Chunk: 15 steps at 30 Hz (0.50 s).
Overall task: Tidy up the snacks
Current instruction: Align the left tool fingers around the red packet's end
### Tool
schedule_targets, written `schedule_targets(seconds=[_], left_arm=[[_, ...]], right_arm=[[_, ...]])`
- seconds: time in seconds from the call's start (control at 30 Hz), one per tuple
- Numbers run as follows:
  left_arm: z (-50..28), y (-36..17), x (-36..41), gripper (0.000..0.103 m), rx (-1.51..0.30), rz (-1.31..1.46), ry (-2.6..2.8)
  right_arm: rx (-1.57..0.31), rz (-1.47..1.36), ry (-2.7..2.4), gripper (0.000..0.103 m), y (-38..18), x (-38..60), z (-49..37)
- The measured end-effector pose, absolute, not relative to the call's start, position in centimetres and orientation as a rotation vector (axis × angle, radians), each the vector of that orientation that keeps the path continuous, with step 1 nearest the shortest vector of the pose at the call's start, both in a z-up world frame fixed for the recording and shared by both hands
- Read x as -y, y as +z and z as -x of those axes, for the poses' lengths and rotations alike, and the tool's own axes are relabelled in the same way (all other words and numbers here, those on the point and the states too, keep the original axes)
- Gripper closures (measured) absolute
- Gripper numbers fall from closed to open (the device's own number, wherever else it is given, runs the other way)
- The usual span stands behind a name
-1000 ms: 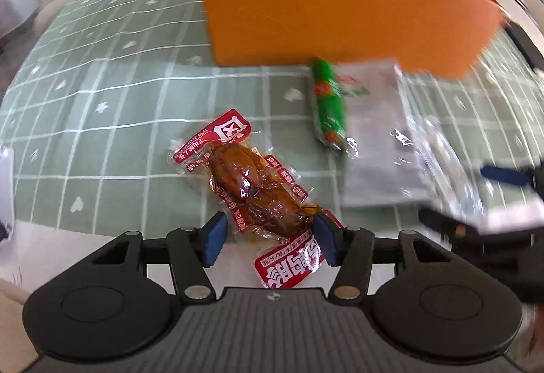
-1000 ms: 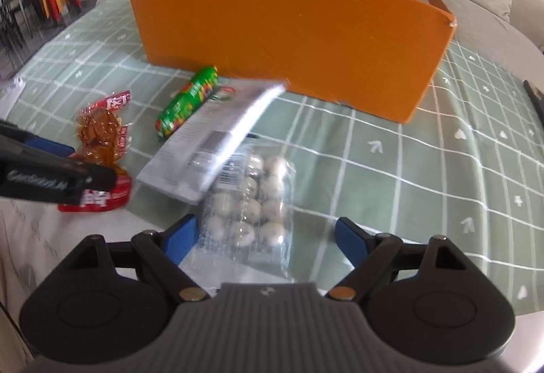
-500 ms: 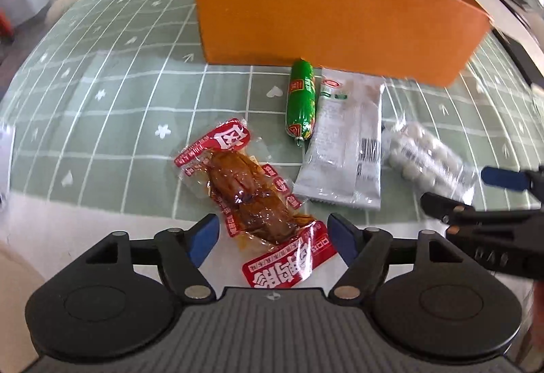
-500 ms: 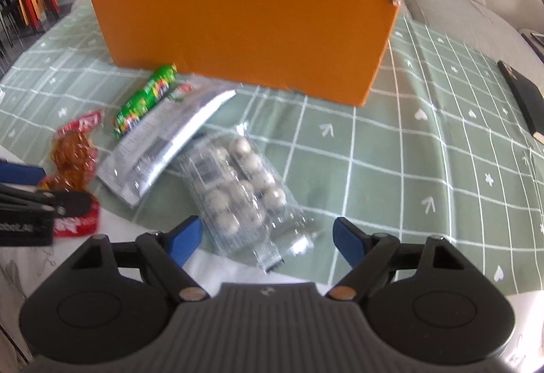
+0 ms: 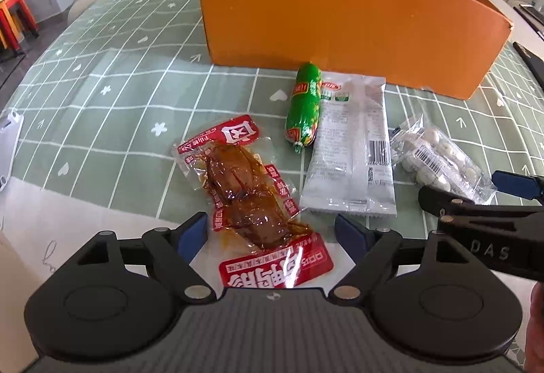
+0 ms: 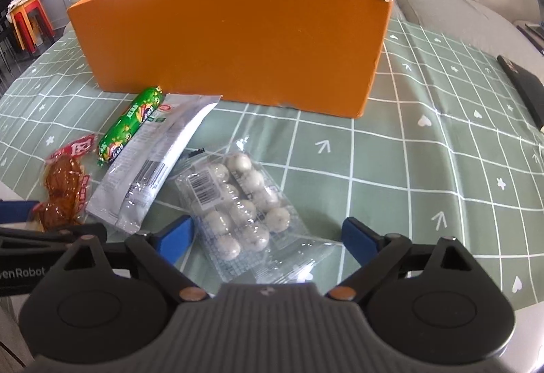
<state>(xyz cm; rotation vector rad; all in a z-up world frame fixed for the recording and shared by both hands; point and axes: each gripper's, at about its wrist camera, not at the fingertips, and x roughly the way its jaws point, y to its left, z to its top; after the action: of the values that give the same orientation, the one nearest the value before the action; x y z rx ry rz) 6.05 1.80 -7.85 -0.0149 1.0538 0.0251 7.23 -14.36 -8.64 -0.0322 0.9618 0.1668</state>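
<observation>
A red packet of braised meat (image 5: 244, 192) lies on the green checked cloth, its near end between the spread pads of my left gripper (image 5: 272, 230). The jaws are opening and do not touch it. A green sausage (image 5: 304, 107) and a silver pouch (image 5: 353, 148) lie side by side before the orange box (image 5: 340, 16). A clear pack of white balls (image 6: 238, 203) lies between the pads of my right gripper (image 6: 267, 235), whose jaws are opening a little and stand clear of it. The right gripper (image 5: 476, 192) also shows at the right edge of the left wrist view.
The orange box (image 6: 231, 43) stands open-topped behind the snacks. A black flat object (image 6: 523, 87) lies at the cloth's right edge, and a white object (image 5: 8, 135) at its left edge. Sofa cushions sit behind, with red stools (image 6: 27, 19) far left.
My left jaws have spread wide away from the meat packet. The ball pack, earlier partly under the silver pouch, now lies apart from it between the right jaws.
</observation>
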Motion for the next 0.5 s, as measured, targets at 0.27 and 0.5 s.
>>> schedule_targets(seconds=[0.27,0.5], left_arm=[[-6.5,-7.8,-1.9,0.027,-1.039,-0.131,-0.182],[-6.9,-7.5,-3.6,0.031,-1.078,-0.068,-0.217]], right_arm=[[-0.965,0.023,0.158,0.023,-8.4,14.6,-7.0],[-0.983,0.009,0.158,0.023,-8.3,14.9,-6.9]])
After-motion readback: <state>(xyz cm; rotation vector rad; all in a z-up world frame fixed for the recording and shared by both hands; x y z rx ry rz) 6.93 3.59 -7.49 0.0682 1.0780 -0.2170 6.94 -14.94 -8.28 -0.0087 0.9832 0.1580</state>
